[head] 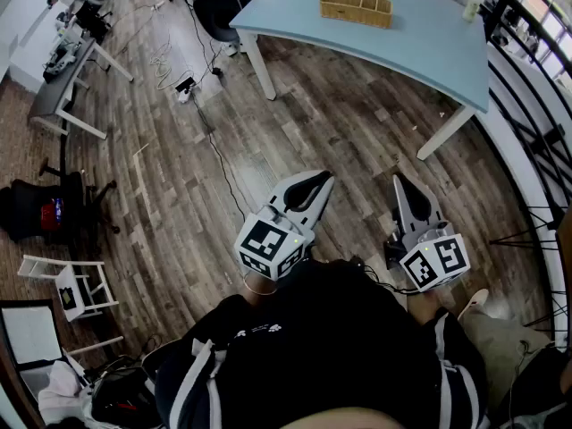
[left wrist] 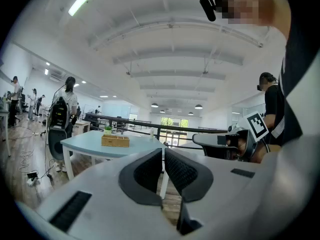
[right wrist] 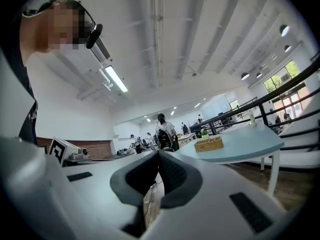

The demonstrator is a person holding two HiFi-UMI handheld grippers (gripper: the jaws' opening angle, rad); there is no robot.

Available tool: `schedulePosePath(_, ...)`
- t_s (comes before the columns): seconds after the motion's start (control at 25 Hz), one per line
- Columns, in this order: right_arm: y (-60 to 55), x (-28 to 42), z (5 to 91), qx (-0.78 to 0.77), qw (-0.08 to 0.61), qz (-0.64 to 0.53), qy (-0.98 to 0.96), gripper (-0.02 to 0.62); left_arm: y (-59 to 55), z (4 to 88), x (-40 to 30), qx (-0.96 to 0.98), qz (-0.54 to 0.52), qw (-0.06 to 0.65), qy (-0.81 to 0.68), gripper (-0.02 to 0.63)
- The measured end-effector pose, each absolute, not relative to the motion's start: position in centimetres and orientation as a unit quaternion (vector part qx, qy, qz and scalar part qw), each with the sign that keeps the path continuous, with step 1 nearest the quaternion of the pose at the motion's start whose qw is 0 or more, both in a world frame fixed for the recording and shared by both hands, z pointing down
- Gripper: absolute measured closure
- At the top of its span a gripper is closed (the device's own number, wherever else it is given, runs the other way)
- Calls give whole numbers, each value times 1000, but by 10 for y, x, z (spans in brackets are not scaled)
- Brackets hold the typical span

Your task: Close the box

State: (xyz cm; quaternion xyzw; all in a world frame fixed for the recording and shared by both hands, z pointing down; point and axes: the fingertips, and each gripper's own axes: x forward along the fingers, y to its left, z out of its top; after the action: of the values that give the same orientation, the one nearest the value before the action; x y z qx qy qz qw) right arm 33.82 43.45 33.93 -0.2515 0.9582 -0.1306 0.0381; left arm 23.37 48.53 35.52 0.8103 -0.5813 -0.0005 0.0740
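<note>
Person standing on brown wood-plank floor holds white left tool and right tool level, both pressed together and empty, well apart from the shallow woven wicker box on the pale blue surface, so stepping closer before spreading them seems best.

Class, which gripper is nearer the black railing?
Right. The right gripper is on the same side as the railing, apart from it; the left gripper is farther, beyond the right one.

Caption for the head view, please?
Left gripper and right gripper, both shut, far from woven wicker box on pale-blue table.
</note>
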Motion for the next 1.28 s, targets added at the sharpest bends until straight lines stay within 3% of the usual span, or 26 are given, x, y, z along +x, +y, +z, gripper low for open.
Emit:
schedulePosePath(0.68,449,329,344,-277,30,-126,952,595,499,357,222,818,6,70,-571,581)
schedulePosePath(1.28,458,286,342,-306,26,-114,945,589,504,359,170,829,-3,62,-556,581)
